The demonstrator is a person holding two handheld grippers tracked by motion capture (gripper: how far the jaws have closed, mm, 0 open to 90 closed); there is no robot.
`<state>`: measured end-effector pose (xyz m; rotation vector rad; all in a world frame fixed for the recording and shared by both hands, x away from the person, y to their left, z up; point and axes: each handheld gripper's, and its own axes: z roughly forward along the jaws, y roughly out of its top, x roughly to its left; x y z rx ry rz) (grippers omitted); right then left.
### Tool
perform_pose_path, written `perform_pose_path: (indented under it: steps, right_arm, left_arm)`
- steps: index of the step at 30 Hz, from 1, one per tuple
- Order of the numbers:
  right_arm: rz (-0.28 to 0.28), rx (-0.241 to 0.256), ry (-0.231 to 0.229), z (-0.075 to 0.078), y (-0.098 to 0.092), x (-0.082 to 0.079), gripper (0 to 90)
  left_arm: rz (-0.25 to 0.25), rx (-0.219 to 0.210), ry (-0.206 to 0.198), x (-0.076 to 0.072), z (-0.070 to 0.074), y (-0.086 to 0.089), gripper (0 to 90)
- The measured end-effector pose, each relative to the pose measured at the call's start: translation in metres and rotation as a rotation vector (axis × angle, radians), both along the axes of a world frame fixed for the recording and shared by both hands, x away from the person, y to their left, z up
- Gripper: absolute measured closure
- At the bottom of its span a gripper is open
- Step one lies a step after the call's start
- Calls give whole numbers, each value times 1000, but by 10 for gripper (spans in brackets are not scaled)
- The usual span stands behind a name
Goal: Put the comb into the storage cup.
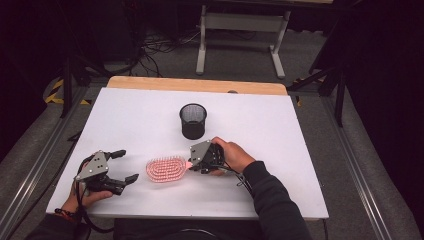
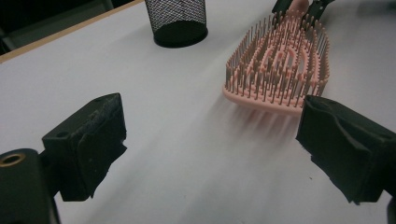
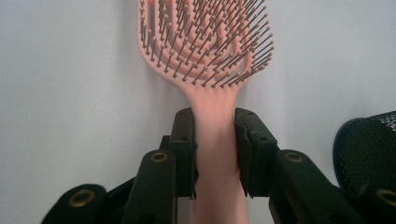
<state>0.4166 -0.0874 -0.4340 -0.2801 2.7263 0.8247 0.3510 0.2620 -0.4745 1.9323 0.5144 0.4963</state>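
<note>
Two grippers worked over the white table (image 1: 280, 150), each held in one of the person's hands. The right gripper (image 1: 192, 161) sat near the middle of the table, a little toward the near edge, and was clamped on the handle of a pink hairbrush (image 1: 165, 169). In the right gripper view its two black jaws pressed against either side of the pink handle, just behind the point where the handle widened into the head of the hairbrush (image 3: 208, 42). The brush lay flat on the table with its bristles pointing up, head to the left and handle to the right.

The left gripper (image 1: 125, 165) rested near the table's left near corner, released, its jaws spread wide with bare table between them. It pointed right, toward the brush head, and stayed apart from it. In the left gripper view the hairbrush (image 2: 280, 70) lay just beyond the jaw on the right of that view, not touching it.

A black mesh pen cup (image 1: 193, 120) stood upright on the far side of the brush, close to the right gripper but not touching it.
</note>
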Motion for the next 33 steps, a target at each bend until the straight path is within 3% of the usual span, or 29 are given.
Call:
perform_pose_path:
  steps: [11, 20, 23, 30, 33]
  right_arm:
    - [-52, 171, -26, 6, -13, -8, 702]
    - [-116, 276, -81, 12, -19, -12, 702]
    - [-115, 299, -74, 14, -21, -13, 702]
    - [-220, 385, -141, 17, -25, -15, 703]
    - [-230, 418, -159, 22, -27, -17, 703]
  left_arm:
    - [3, -2, 0, 0, 1, 0, 90]
    - [1, 1, 1, 0, 1, 1, 91]
    - [3, 1, -1, -1, 1, 1, 92]
    - [8, -2, 6, 0, 1, 3, 91]
    - [11, -5, 8, 1, 0, 3, 91]
